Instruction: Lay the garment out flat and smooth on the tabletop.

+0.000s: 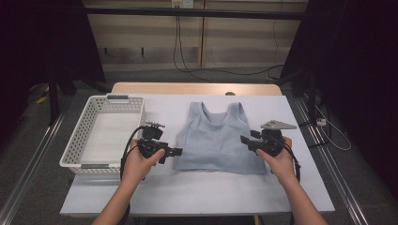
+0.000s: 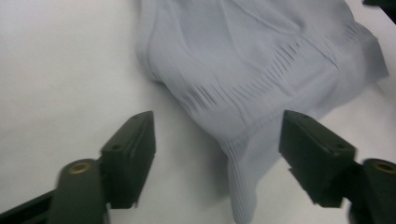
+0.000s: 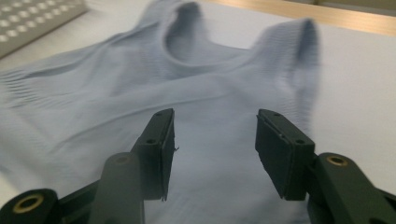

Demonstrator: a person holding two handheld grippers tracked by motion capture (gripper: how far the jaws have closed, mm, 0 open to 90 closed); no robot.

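A pale blue-grey ribbed tank top (image 1: 216, 138) lies flat on the white table (image 1: 197, 187), straps toward the far edge. My left gripper (image 1: 177, 151) hovers at the top's lower left corner, open; in the left gripper view (image 2: 217, 154) the hem corner (image 2: 240, 191) lies on the table between the spread jaws, untouched. My right gripper (image 1: 242, 139) sits over the top's right side, open. In the right gripper view (image 3: 215, 149) its jaws stand apart above the fabric (image 3: 140, 93), with nothing gripped.
A white perforated plastic basket (image 1: 101, 136) stands on the table's left side, close to my left hand. A wooden strip (image 1: 197, 88) runs along the table's far edge. Dark frame posts and cables stand beyond the table.
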